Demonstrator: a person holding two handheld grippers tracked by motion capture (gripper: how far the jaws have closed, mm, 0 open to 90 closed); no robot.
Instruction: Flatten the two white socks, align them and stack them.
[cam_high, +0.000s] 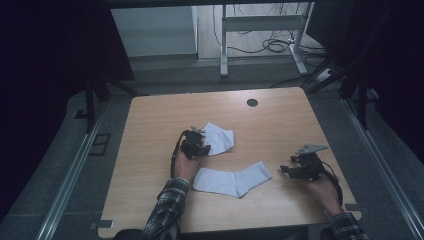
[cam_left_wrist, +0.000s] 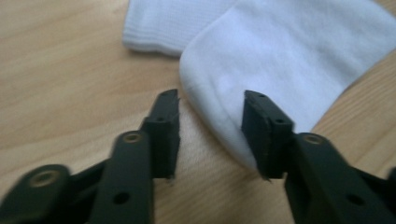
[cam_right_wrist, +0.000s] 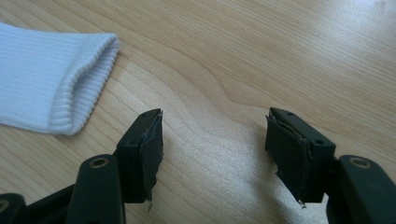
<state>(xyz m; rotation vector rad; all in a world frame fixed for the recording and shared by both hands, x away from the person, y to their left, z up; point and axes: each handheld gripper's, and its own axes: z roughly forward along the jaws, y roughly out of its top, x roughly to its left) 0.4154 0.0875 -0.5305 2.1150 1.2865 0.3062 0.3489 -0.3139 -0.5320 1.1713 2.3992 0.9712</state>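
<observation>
White folded sock (cam_left_wrist: 299, 56) lies between the parted left tool (cam_left_wrist: 211, 122) pads, ungripped.

folded white cotton sock (cam_left_wrist: 299, 51): cut off by the top and right edges of the left gripper view; its near rim runs behind 1 black jaw.
flat white ribbed sock (cam_right_wrist: 42, 79): only the cuff end shows in the right gripper view, the rest cut off at the left edge.
left gripper (cam_high: 196, 145): covers the folded sock's near corner in the high view.
person's checked sleeves (cam_high: 167, 212): cut off at the bottom edge.
</observation>
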